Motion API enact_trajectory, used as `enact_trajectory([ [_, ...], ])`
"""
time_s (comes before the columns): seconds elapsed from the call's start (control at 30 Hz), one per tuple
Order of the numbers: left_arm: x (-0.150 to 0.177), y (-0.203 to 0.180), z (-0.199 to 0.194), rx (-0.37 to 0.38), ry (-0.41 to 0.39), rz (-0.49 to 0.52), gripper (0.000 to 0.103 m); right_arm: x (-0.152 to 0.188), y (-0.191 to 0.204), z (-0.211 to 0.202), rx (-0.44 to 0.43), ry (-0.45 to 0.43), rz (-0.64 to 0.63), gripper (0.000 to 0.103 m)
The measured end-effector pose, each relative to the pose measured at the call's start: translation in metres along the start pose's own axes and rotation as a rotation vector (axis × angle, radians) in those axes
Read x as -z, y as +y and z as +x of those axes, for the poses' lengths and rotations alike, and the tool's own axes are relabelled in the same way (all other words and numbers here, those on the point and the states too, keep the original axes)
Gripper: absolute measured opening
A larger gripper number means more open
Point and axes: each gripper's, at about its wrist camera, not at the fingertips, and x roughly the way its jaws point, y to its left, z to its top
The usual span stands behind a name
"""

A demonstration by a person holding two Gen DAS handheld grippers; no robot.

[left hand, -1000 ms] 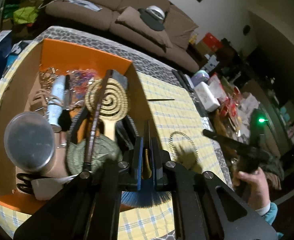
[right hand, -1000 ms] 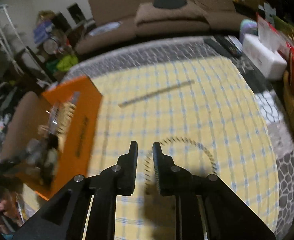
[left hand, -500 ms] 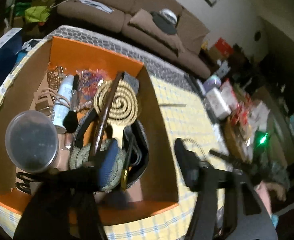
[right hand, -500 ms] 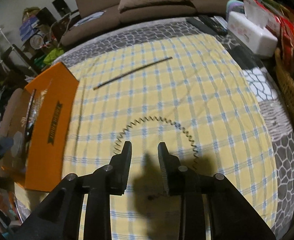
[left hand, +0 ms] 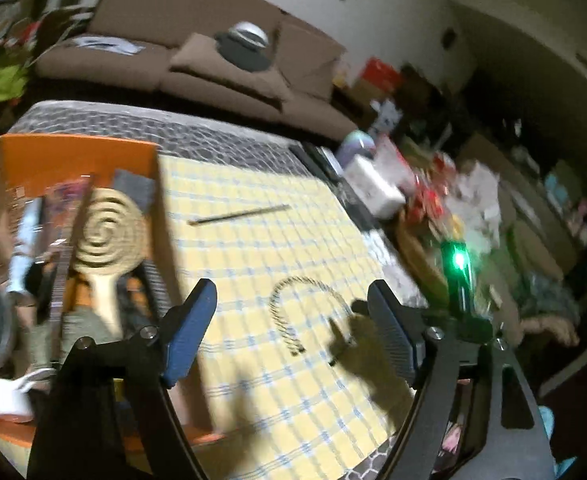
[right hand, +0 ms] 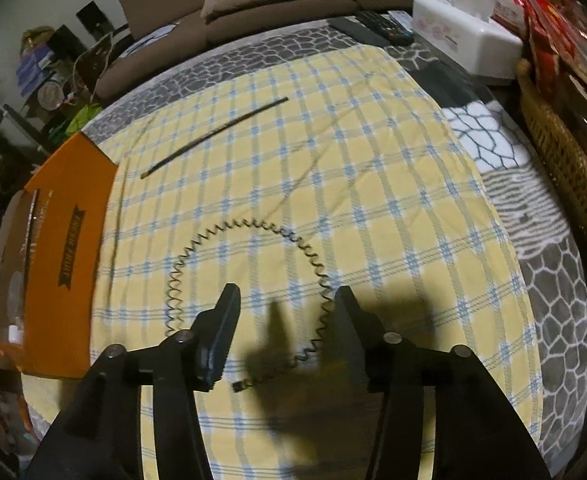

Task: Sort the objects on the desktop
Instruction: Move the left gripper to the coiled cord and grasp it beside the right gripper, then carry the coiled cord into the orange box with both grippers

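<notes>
A zigzag wire headband [right hand: 249,280] lies in an arc on the yellow checked cloth; it also shows in the left wrist view [left hand: 309,312]. A thin dark stick [right hand: 213,136] lies farther back, also in the left wrist view [left hand: 239,215]. An orange box [left hand: 73,152] at the left holds a spiral-backed hairbrush [left hand: 107,232] and several other items. My left gripper [left hand: 293,320] is open and empty above the cloth beside the box. My right gripper [right hand: 285,320] is open and empty just above the headband's near end.
A white tissue box [right hand: 465,36] and remotes [right hand: 373,26] sit at the table's far right. A wicker basket [right hand: 565,160] with packets stands at the right edge. A brown sofa [left hand: 197,64] is behind the table. The orange box's outer wall [right hand: 65,248] is at left.
My left gripper let go of the brush in the box, opened wide and swung right over the cloth. My right gripper opened and pulled back from the headband.
</notes>
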Motion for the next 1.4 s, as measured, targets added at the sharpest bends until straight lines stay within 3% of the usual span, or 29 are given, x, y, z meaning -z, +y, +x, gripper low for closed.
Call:
enact_trajectory([
  [0.1,0.008,-0.023,0.023,-0.004,0.06,0.051,0.077,0.001,-0.007,0.003,0.01,0.006,0.007,0.062],
  [0.23,0.023,-0.043,0.059,-0.064,0.141,0.124,0.086,0.002,-0.015,0.005,0.017,0.009,0.012,0.068],
  [0.33,0.032,-0.053,0.083,-0.133,0.185,0.177,0.088,0.002,-0.02,0.008,0.013,0.021,0.016,0.07],
  [0.53,0.045,-0.049,0.128,-0.183,0.273,0.182,0.088,0.002,-0.027,0.016,0.025,0.031,0.018,0.07],
  [0.73,0.055,-0.035,0.148,-0.19,0.323,0.146,0.072,0.004,-0.022,0.03,0.015,0.061,-0.01,0.058],
  [0.87,0.064,-0.032,0.158,-0.165,0.363,0.124,0.046,0.006,-0.018,0.036,0.033,0.073,-0.032,0.047],
  [0.93,0.07,-0.031,0.163,-0.162,0.387,0.121,0.039,0.007,-0.018,0.036,0.039,0.068,-0.04,0.029],
  [1.03,0.074,-0.035,0.162,-0.16,0.384,0.144,0.035,0.008,-0.018,0.036,0.024,0.07,-0.037,0.017],
  [1.07,0.074,-0.036,0.163,-0.148,0.393,0.142,0.028,0.008,-0.017,0.036,0.021,0.069,-0.042,0.015],
  [1.17,0.075,-0.036,0.163,-0.133,0.404,0.134,0.027,0.009,-0.011,0.036,-0.006,0.067,-0.058,0.013],
  [1.27,0.075,-0.031,0.162,-0.112,0.402,0.101,0.013,0.01,-0.005,0.034,-0.038,0.068,-0.067,0.013],
  [1.4,0.072,-0.029,0.157,-0.101,0.385,0.084,0.013,0.008,0.001,0.029,-0.047,0.052,-0.073,0.013],
])
